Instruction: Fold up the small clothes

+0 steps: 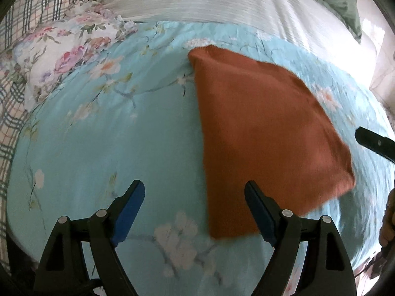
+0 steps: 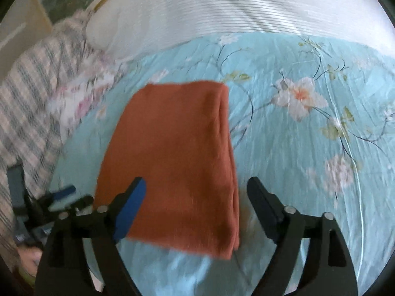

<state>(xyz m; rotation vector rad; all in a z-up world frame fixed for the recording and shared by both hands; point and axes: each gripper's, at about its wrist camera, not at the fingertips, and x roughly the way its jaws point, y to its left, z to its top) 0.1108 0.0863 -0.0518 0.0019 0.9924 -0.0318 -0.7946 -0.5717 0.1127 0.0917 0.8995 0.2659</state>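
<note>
A rust-orange cloth (image 1: 261, 133) lies folded into a flat rectangle on the light blue floral bedspread (image 1: 103, 133). In the left wrist view my left gripper (image 1: 195, 185) hovers open over the cloth's near left corner, nothing between its blue pads. The right wrist view shows the same cloth (image 2: 172, 162) with layered edges along its right side. My right gripper (image 2: 197, 182) stands open above its near edge, pads apart from the fabric. A black finger of the right gripper (image 1: 375, 143) pokes in at the right edge of the left wrist view.
A white ribbed blanket (image 1: 222, 2) covers the far side of the bed. A floral pillow (image 1: 66, 46) and plaid bedding (image 1: 14, 93) lie at the left. The left gripper (image 2: 61, 194) shows at the lower left of the right wrist view. A hand (image 1: 387, 219) sits at the right edge.
</note>
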